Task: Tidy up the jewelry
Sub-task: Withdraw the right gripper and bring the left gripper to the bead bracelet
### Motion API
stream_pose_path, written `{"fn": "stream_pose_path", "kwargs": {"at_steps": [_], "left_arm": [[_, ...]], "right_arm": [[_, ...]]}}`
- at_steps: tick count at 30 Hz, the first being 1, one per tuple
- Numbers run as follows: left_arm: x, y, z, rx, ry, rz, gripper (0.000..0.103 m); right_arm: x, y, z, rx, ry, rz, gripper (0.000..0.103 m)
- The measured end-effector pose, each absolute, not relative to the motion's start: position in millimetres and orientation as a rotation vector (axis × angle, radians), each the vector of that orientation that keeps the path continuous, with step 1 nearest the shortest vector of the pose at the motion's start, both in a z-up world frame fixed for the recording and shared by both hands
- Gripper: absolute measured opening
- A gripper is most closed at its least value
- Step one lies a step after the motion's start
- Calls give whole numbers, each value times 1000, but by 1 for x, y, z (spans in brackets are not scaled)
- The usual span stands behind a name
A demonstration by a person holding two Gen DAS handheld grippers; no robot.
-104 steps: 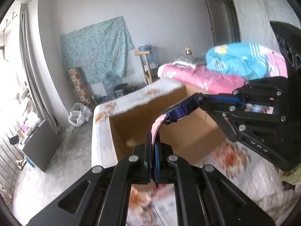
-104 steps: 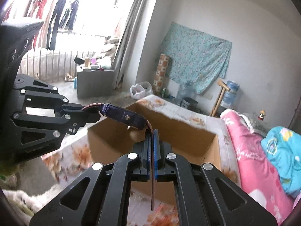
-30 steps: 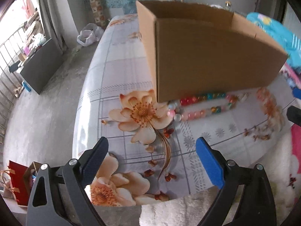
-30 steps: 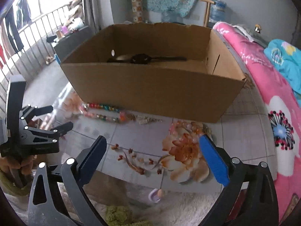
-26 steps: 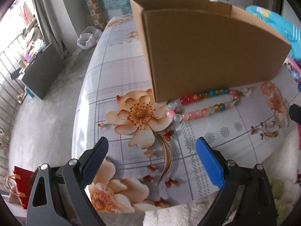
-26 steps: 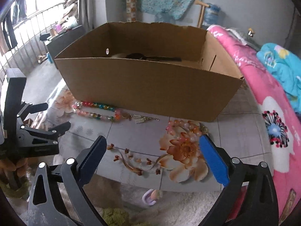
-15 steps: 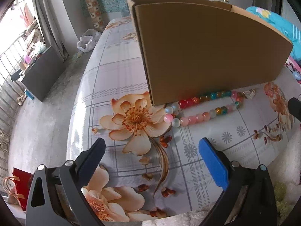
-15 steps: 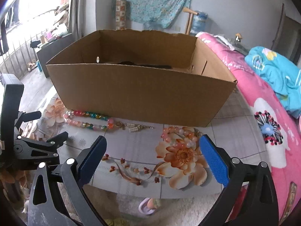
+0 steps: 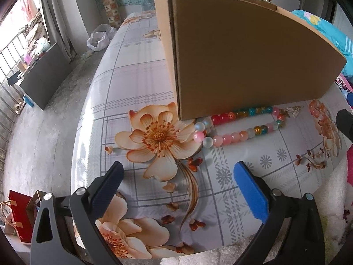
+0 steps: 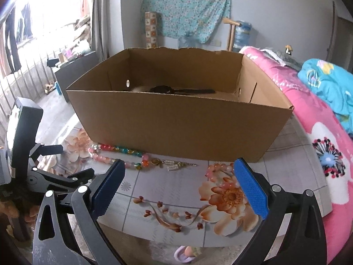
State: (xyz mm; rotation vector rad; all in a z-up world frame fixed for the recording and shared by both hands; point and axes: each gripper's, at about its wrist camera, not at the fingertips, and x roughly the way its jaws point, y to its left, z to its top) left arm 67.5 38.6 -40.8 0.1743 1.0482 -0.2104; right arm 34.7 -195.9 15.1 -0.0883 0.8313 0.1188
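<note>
A bead necklace (image 9: 240,125) of pink, red, teal and amber beads lies on the flowered tablecloth against the front of a brown cardboard box (image 9: 242,61). It also shows in the right wrist view (image 10: 123,156), with its metal clasp (image 10: 174,165). A dark watch (image 10: 176,90) lies inside the box (image 10: 176,128). My left gripper (image 9: 178,185) is open and empty, low over the table in front of the necklace. My right gripper (image 10: 178,183) is open and empty, facing the box front.
The table edge (image 9: 83,132) drops to a grey floor at left. A pink and blue bedding pile (image 10: 320,101) lies at right. A small lilac object (image 10: 185,252) lies below the table's near edge. The left gripper body (image 10: 33,154) stands at far left.
Both grippers, earlier shut on a watch over the box, are now open and empty. The watch lies in the box. Both grippers have since lowered toward the necklace in front.
</note>
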Motion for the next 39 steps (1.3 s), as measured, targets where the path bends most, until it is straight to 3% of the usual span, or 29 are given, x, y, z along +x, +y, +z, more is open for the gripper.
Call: {"fn": "stream_pose_path", "kwargs": {"at_steps": [11,26,39], "left_arm": [[81,43,-23,159,975,-191,98],[106,22,-41,220,946,-130,98],[78,12,-48,291,937,-151,98]], "right_arm": [[34,-211,12,-11,862,120,95],[36,-215,9,19,894,127,95],[35,-215,8,21,906,135,95]]}}
